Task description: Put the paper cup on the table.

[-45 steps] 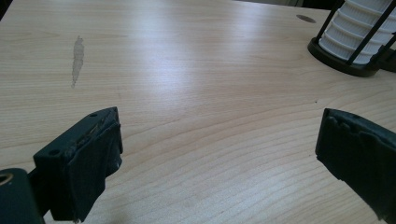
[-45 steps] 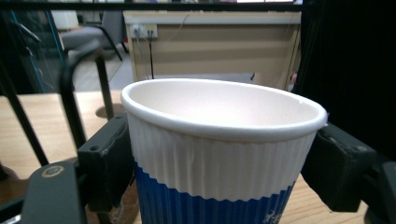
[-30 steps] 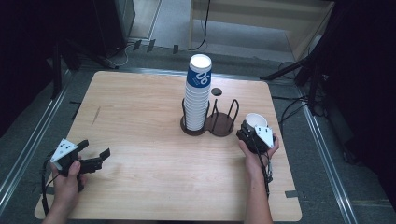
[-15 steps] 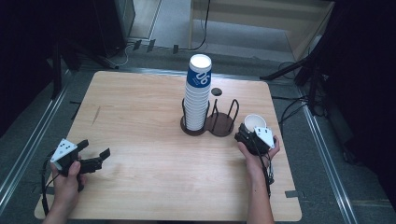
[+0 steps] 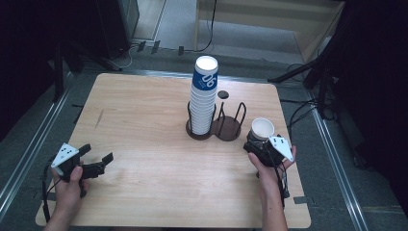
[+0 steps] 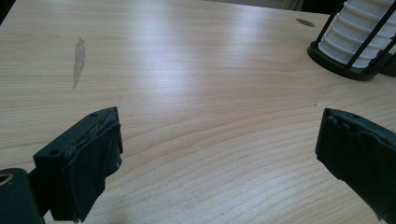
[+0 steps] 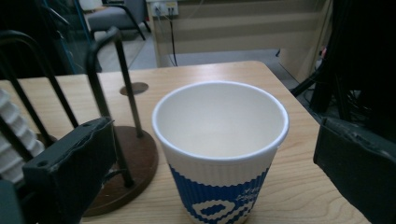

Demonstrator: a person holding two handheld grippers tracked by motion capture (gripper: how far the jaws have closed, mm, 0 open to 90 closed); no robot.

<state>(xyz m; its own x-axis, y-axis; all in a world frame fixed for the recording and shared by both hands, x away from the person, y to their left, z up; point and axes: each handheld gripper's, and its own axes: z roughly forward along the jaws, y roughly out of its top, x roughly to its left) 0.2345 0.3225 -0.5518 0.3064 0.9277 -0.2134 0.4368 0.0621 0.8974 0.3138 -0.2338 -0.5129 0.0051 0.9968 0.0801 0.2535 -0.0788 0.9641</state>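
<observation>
- Here, the right tool (image 5: 258, 144) sits near the right edge of the wooden worktop (image 5: 144, 125), held in a person's right hand (image 5: 269, 166), with its grey three-cornered plate facing up.
- A single paper cup (image 5: 262, 128), white inside with a blue ribbed band and white print, stands upright on the worktop just beyond that tool.
- In the right gripper view the cup (image 7: 220, 149) stands between the two black jaws, which are spread wide apart; there is a visible gap on each side, so the right tool is open and not touching the cup.
- Just to the left of the cup is a dark two-ring cup holder (image 5: 226, 127) with thin black wire uprights; its nearer round base is bare.
- The holder's other ring carries a tall stack of paper cups (image 5: 203, 96), ribbed white down the side with the blue-banded top cup showing its white mouth.
- A small dark round spot (image 5: 223, 94) lies on the worktop behind the holder.
- The left tool (image 5: 96, 166) rests low at the worktop's near left corner, held by the person's left hand (image 5: 70, 185), well apart from the cups.
- In the left gripper view its jaws stand wide open over bare wood, gripping nothing, with a faint grey smear (image 6: 78, 60) on the wood ahead and the stack's base at the far right.
</observation>
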